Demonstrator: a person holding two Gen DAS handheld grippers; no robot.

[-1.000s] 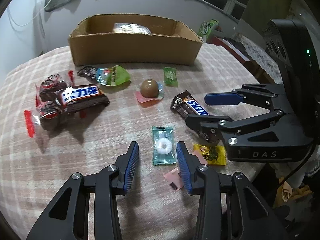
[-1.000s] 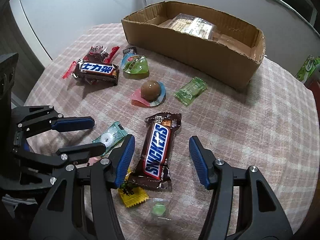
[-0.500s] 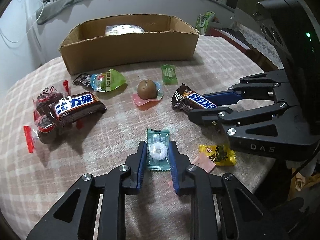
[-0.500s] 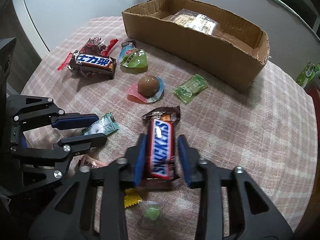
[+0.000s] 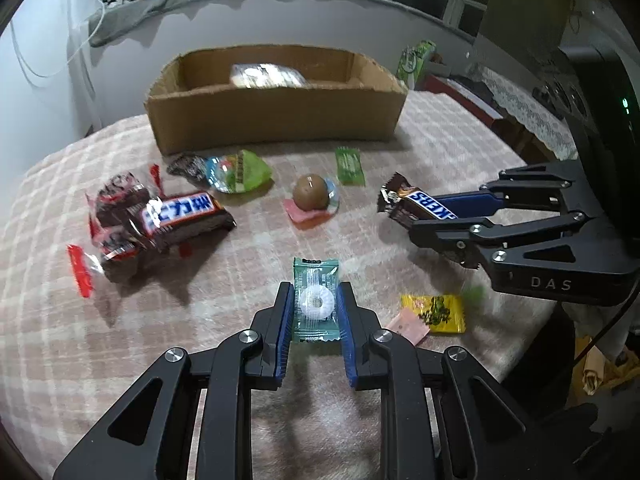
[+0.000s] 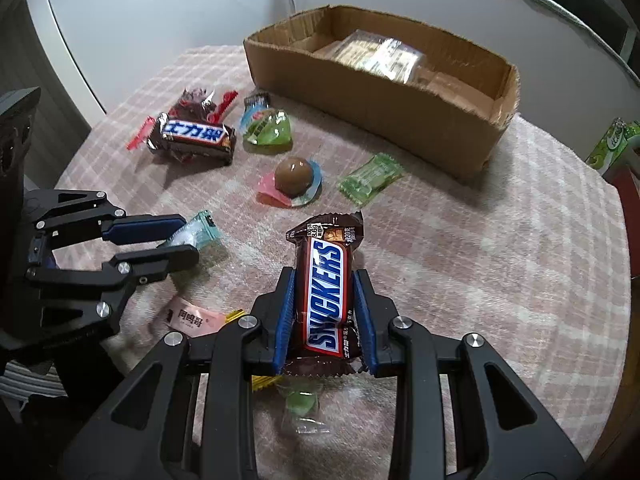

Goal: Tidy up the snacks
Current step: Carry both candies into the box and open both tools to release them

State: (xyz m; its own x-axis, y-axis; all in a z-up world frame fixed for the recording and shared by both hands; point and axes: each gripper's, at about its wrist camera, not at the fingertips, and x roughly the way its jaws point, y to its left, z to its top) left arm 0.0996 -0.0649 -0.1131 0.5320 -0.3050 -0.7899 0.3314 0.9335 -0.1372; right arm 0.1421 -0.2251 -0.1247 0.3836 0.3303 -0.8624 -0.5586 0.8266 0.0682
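- We see the left hand-held gripper [image 5: 316, 304] clamped on a mint candy [image 5: 316, 300].
- The right hand-held gripper [image 6: 324, 308] is clamped on a Snickers bar [image 6: 326, 292] above the desk [image 6: 500, 264].

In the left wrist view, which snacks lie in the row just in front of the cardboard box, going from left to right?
Chinese-label Snickers bar → green jelly cup → chocolate ball → small green candy → Snickers bar, held in the right gripper.
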